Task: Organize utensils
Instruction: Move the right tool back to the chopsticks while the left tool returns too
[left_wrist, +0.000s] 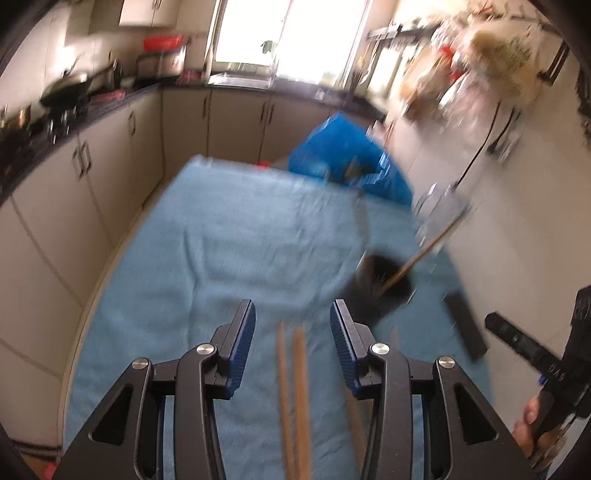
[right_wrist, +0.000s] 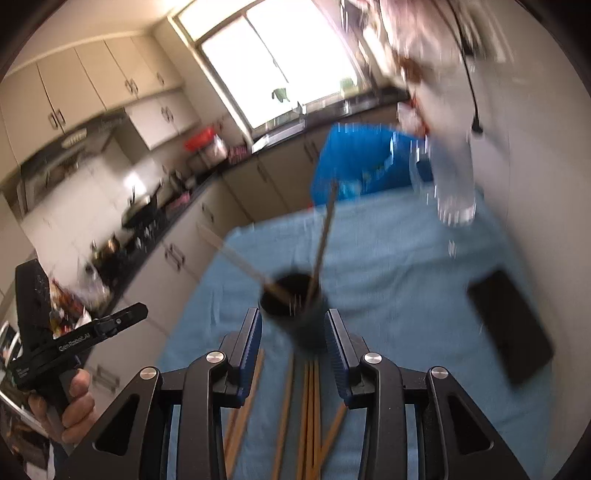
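Several wooden chopsticks (right_wrist: 310, 406) lie on the blue cloth (right_wrist: 388, 266) close under my right gripper (right_wrist: 292, 321), which is open with nothing pressed between its pads. Just beyond its fingertips stands a black cup (right_wrist: 291, 299) with two chopsticks leaning in it. My left gripper (left_wrist: 292, 325) is open too. A pair of chopsticks (left_wrist: 291, 387) lies on the cloth (left_wrist: 221, 240) below the gap between its fingers. In the left wrist view the black cup (left_wrist: 380, 280) stands ahead to the right. Both views are blurred.
A blue bag (left_wrist: 347, 155) sits at the table's far end, with a clear glass jar (left_wrist: 439, 210) by the right wall. A flat black object (right_wrist: 513, 325) lies on the cloth to the right. Kitchen cabinets (left_wrist: 85, 166) run along the left, and a person's hand (right_wrist: 66, 406) holds the left gripper's handle.
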